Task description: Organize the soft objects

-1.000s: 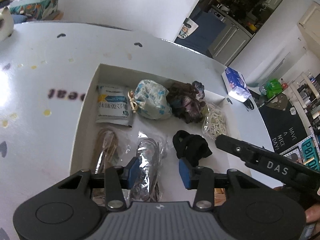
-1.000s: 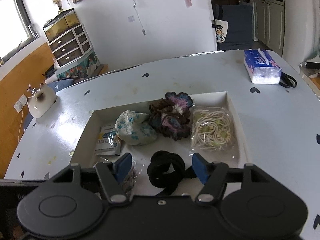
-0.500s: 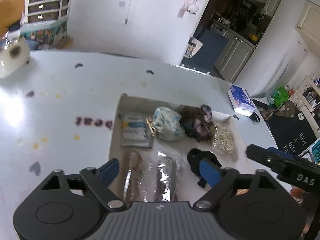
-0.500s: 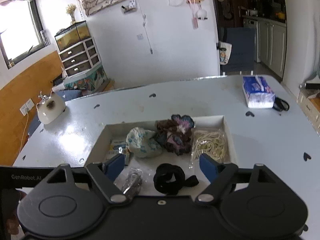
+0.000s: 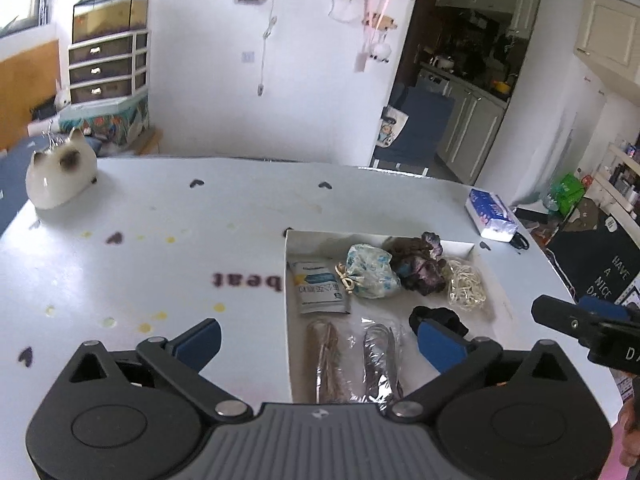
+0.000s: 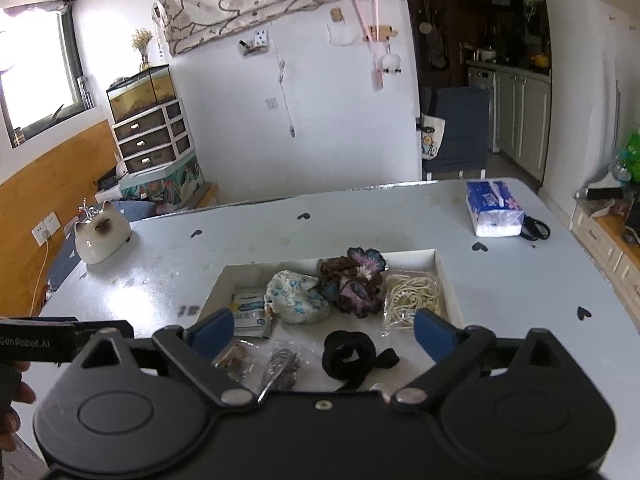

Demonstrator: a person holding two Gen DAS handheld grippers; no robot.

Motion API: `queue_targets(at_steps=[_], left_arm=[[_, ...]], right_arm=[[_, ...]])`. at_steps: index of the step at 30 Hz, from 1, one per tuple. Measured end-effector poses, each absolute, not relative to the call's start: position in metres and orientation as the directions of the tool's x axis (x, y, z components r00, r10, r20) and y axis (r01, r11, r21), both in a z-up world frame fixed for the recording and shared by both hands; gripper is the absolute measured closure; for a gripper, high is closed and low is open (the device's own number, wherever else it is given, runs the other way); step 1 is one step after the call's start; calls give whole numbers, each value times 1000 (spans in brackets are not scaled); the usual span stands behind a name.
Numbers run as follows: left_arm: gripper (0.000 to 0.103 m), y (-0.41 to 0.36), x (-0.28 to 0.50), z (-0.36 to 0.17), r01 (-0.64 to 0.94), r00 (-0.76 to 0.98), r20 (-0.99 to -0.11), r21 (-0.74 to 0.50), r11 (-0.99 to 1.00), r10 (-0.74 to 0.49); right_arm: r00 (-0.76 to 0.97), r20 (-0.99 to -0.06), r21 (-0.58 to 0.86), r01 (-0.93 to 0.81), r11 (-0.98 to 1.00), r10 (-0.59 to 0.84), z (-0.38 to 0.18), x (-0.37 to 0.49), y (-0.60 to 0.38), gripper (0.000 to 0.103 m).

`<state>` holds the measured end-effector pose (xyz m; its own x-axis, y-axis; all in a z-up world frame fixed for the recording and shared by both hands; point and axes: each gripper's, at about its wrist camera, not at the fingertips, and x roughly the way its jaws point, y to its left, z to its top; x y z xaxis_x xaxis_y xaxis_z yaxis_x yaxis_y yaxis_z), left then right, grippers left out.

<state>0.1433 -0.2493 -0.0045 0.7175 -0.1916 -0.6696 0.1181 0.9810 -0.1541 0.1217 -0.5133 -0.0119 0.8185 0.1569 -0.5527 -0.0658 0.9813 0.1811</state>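
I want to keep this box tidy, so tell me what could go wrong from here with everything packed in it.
The black hair tie lies loose near the white box's front edge, with a tail trailing; a careless pass could drag it out. The clear packets overlap and look slippery, so a pinch may lift two. The left gripper and right gripper, jaws opening and empty, hover close together and could collide.

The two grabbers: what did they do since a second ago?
Both pulled up and back from the tray. The left gripper and right gripper are opening wide, nothing between their pads. The black band, pouch and packets stayed in the tray.
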Motion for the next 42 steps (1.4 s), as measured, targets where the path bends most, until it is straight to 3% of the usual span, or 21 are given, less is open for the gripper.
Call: queue_targets(at_steps=[22, 42], left_arm=[[0, -216, 30, 3, 183, 789, -582, -83, 980, -197], [0, -193, -9, -2, 156, 798, -579, -75, 985, -170]], right_arm=[[872, -486, 114, 2, 993, 54, 1, -1, -473, 0], [879, -476, 84, 17, 996, 25, -4, -48, -462, 0]])
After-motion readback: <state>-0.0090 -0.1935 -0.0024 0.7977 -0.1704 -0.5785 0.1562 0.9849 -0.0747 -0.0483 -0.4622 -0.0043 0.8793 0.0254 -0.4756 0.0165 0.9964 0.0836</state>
